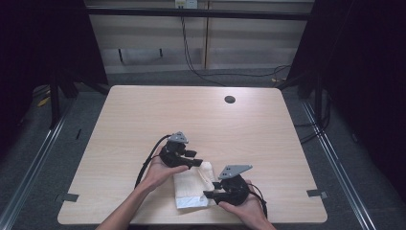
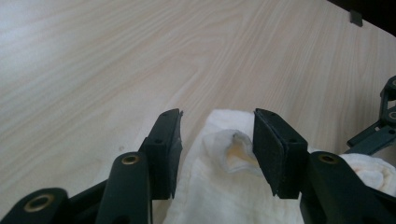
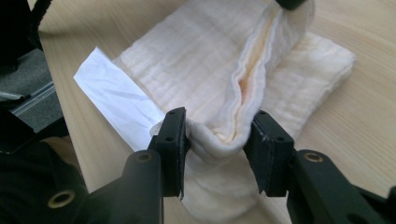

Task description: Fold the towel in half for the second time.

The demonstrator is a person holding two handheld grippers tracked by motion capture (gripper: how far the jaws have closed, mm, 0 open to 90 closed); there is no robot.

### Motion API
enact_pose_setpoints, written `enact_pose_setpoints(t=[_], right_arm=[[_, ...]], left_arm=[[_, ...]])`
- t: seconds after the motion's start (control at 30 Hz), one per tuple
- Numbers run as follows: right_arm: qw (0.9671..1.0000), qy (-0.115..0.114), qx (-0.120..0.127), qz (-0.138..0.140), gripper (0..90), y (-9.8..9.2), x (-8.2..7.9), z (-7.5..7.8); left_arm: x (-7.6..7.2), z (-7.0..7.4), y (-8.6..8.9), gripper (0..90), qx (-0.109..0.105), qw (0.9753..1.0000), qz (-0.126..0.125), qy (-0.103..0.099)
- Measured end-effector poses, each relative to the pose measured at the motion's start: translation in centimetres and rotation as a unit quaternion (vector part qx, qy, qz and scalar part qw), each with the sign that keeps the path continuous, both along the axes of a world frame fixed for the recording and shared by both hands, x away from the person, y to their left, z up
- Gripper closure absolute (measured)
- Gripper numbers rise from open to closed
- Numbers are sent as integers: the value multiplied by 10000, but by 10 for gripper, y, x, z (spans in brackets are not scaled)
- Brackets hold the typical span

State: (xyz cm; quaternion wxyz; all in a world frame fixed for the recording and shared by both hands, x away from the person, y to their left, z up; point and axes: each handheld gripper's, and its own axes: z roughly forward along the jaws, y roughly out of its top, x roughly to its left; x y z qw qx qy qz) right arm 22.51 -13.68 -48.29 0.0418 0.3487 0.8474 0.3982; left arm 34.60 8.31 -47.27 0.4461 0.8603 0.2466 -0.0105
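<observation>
Right tongs (image 3: pixel 215 135) straddle a raised fold of the cream cloth (image 3: pixel 205 60), the jaws spread with the rounded end of the fold lying between them and brushing the left pad; I cannot tell that they have bitten down. Left tongs (image 2: pixel 217 140) likewise stand open over the cloth's far end, one loose corner curling up against the right-hand pad. In the high view the cloth (image 1: pixel 191 184) lies folded near the front edge of the bench (image 1: pixel 143 110), between my two hands, left tongs (image 1: pixel 191 160) at its upper edge and right tongs (image 1: pixel 210 194) at its lower right. A flat white layer (image 3: pixel 116 100) (paper or lining, I cannot say which) pokes out from beneath one side. I judge the cloth light, limp and several layers thick: it will sag and unfold if lifted by a single ply, yet it is neither slippery nor fragile. The best hold, in my estimation, is across the whole ridge of the fold, pinching every layer together, one pair of tongs at each end.
</observation>
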Motion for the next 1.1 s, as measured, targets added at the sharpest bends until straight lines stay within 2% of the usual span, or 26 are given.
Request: enact_pose_setpoints(t=[0.27, 0.3, 0.4, 0.6, 0.63, 0.77, 0.8, 0.93, 0.97, 1.03, 1.1], right_arm=[[9999, 44, -3, -159, 544, -16, 1, -2], [9998, 126, 51, -155, 543, -20, 3, -2], [9996, 127, 14, -251, 534, -26, 5, -2], [9989, -35, 44, -465, 506, -44, 5, 3], [9984, -43, 26, -562, 506, -48, 6, 2], [9979, -82, -76, -644, 495, -52, 6, 1], [9977, -114, -101, -662, 491, -53, 6, 1], [9975, -191, -5, -680, 477, -58, 8, 4], [9975, -184, 96, -671, 473, -60, 9, 5], [9966, -312, 202, -741, 462, -63, 9, 11], [9963, -346, 235, -751, 459, -64, 8, 13]], left_arm=[[-1, 2, -4, 437, 31, 10000, -10, 9], [-1, 2, -4, 426, 57, 10000, 0, 15], [0, 4, 0, 412, 61, 10000, 61, 28], [2, 5, 9, 394, 40, 9998, 204, -9], [2, 5, 9, 390, 43, 9998, 200, 4], [1, 5, 9, 382, 49, 9998, 168, -33], [0, 6, 9, 380, 116, 9998, 167, -34], [-3, 6, 8, 378, 162, 9995, 251, 33], [-4, 6, 8, 371, 179, 9995, 245, 42], [-8, 9, 9, 338, 234, 9995, 228, -8], [-10, 11, 10, 324, 191, 9995, 232, -28]])
